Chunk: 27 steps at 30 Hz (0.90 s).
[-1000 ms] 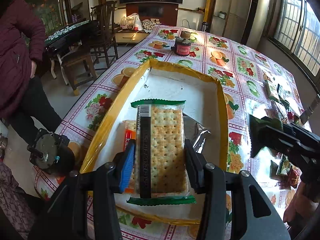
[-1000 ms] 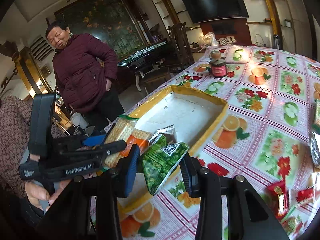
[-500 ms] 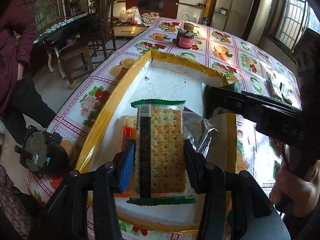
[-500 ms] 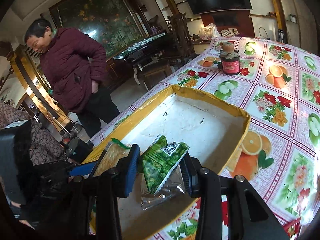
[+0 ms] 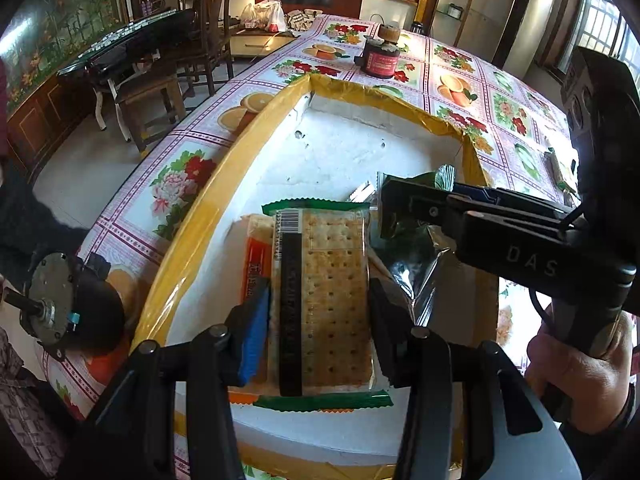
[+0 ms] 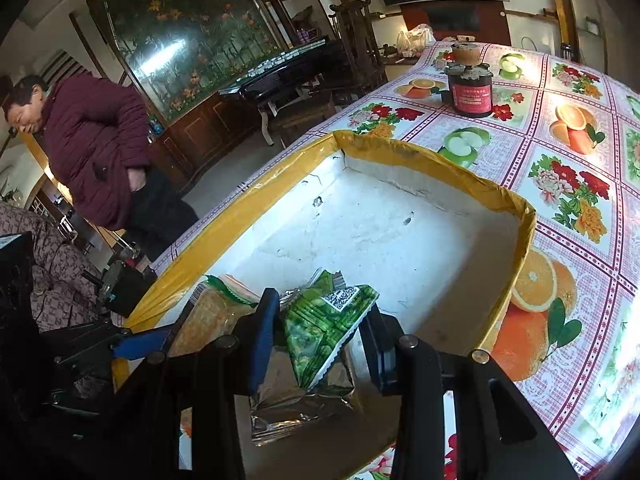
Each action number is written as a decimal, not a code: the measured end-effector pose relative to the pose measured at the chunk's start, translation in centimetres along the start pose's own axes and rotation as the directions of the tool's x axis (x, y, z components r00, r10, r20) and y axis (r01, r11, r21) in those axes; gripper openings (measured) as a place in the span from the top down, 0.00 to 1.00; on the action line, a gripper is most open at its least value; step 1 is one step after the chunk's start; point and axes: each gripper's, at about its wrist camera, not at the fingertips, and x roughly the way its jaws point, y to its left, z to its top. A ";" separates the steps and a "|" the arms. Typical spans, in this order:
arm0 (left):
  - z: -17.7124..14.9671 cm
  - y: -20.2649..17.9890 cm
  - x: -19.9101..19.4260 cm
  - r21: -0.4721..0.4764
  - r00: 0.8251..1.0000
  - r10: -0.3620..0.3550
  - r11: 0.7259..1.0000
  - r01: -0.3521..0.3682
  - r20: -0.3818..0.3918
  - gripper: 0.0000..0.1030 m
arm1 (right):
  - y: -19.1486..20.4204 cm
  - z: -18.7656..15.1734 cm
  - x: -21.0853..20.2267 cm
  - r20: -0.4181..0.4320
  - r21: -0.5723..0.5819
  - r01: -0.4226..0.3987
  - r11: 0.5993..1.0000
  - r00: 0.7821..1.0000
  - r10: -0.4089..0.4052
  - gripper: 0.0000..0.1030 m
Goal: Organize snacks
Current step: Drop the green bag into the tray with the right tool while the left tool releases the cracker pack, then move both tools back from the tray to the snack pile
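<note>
My left gripper (image 5: 318,312) is shut on a clear cracker pack (image 5: 326,292) with green ends, held low over the near end of a white foam tray with a yellow taped rim (image 5: 192,236). An orange-labelled cracker pack (image 5: 256,264) lies beneath it in the tray. My right gripper (image 6: 320,332) is shut on a small green snack bag (image 6: 324,328), hanging above a silver foil pack (image 6: 296,404) in the same tray (image 6: 400,152). In the left wrist view the right gripper (image 5: 404,204) reaches in from the right beside the cracker pack. The left gripper's blue pads (image 6: 140,346) show at left.
A dark red jar (image 6: 470,88) stands on the fruit-patterned tablecloth beyond the tray. More snack packs (image 5: 560,168) lie at the table's right. A person in a maroon coat (image 6: 96,148) stands at the left. A small motor (image 5: 60,300) sits by the tray's left side.
The right gripper has carried the green bag from beside the tray's near corner in over the tray and lower. The left gripper with the cracker pack has sunk slightly toward the tray.
</note>
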 end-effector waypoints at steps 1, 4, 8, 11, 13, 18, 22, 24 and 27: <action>0.0 0.0 0.0 -0.002 1.000 -0.001 1.000 0.001 0.001 0.53 | 0.0 0.0 0.0 -0.001 -0.003 0.003 1.000 1.000 -0.003 0.62; 0.0 0.1 0.1 -0.008 1.000 -0.001 1.000 0.001 0.004 0.53 | 0.0 0.1 0.0 -0.006 -0.012 0.014 1.000 1.000 -0.014 0.62; 0.0 -0.1 0.1 0.001 1.000 0.013 1.000 -0.013 0.005 0.53 | 0.2 0.2 0.2 -0.010 -0.028 0.032 0.999 0.999 -0.033 0.61; 0.0 -0.1 0.1 0.001 1.000 0.015 1.000 -0.015 0.003 0.53 | 0.3 0.2 0.2 -0.008 -0.037 0.050 0.998 0.999 -0.050 0.60; 0.0 -0.2 0.1 0.000 1.000 0.019 1.000 -0.019 -0.003 0.52 | 0.3 0.2 -0.1 0.000 -0.038 0.063 0.997 0.998 -0.063 0.56; 0.0 -0.3 -0.6 -0.006 0.999 0.034 0.999 -0.034 0.009 0.35 | 0.1 0.0 -1.5 0.027 -0.032 0.078 0.996 0.997 -0.077 0.46; 0.1 -1.0 -1.7 0.000 0.998 0.051 0.999 -0.051 0.040 0.25 | -0.1 -0.4 -3.4 0.061 -0.012 0.077 0.997 0.995 -0.076 0.41; 0.0 -1.4 -2.2 0.011 0.997 0.056 0.998 -0.057 0.052 0.23 | -0.2 -0.8 -4.7 0.078 -0.001 0.072 0.997 0.994 -0.072 0.40; -0.1 -2.3 -2.9 0.030 0.995 0.070 0.997 -0.072 0.071 0.22 | -0.4 -1.7 -6.2 0.096 0.021 0.061 0.998 0.993 -0.063 0.40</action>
